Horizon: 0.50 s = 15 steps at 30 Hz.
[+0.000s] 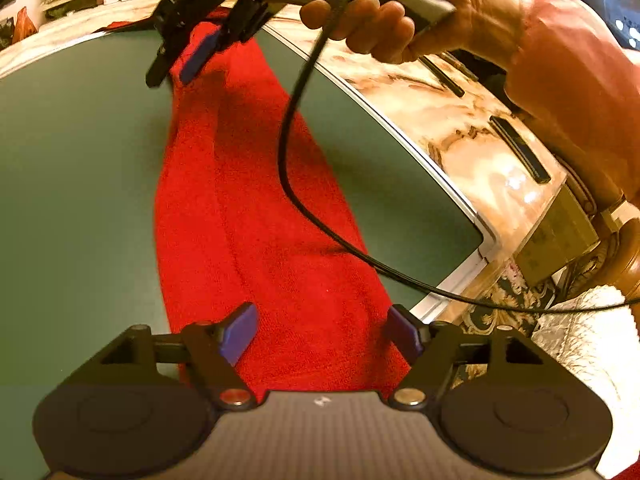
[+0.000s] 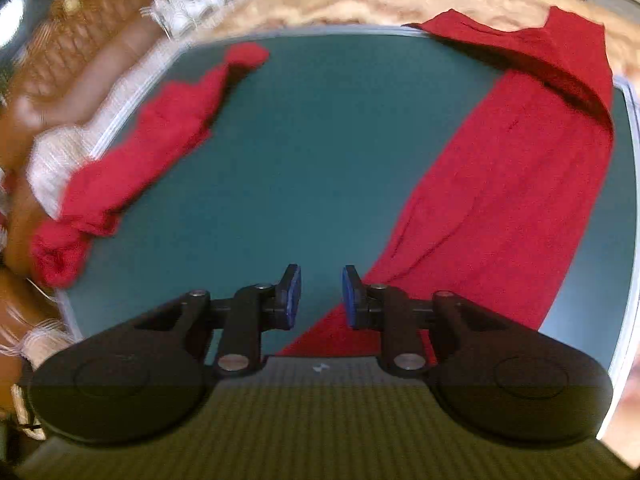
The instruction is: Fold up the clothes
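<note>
A long red garment (image 1: pixel 264 208) lies flat as a folded strip on the green mat (image 1: pixel 72 168). My left gripper (image 1: pixel 322 334) stands open over its near end, the blue pads wide apart and pressing on nothing. At the strip's far end a hand holds my right gripper (image 1: pixel 178 64), just above the cloth. In the right wrist view the right gripper (image 2: pixel 320 300) is open, with bare green mat (image 2: pixel 312 152) between its pads. The same red garment (image 2: pixel 500 184) runs along its right side, its far corner draped over the mat's edge.
A second, crumpled red cloth (image 2: pixel 136 152) lies at the mat's left edge beside a white knitted fabric (image 2: pixel 52 160). A marble-patterned tabletop (image 1: pixel 460 136) surrounds the mat. A black cable (image 1: pixel 288 152) hangs over the garment. A person's arm (image 1: pixel 560 80) reaches in from the right.
</note>
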### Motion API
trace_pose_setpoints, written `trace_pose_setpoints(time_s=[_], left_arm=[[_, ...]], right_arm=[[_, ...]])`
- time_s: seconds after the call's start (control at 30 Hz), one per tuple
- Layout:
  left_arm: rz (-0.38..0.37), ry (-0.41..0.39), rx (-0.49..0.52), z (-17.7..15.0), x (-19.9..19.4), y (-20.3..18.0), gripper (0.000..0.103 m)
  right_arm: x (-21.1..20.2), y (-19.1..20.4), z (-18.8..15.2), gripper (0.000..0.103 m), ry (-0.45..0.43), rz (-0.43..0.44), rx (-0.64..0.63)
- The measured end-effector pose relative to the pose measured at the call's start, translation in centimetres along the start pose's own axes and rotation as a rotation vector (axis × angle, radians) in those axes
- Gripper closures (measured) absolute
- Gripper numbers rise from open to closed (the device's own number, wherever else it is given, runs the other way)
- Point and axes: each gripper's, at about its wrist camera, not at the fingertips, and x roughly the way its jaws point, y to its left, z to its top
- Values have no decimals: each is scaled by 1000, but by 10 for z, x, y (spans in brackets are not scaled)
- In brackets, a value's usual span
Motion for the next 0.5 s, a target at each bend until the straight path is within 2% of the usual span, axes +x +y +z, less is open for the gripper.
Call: trace_pose_setpoints(time_s=[0.1,0.17,0.3,0.37,0.5], left_arm=[[-11,-5,-10,-1,-1,3,27],[-10,-7,-8,-1,-1,3,27],[-8,-9,-5,-2,-1,4,27],[-10,-10,-7,-2,-2,4,26],[-12,-12,-12,-3,-2,5,26]], right_arm=[[11,-10,9,61,107,43,8],[11,-4,2,61,169,-9,-67],[5,-1,-13,61,267,-111,-124],[-1,1,-15,61,271,-164,-140],[-12,19,-9,61,205,-111,-190]])
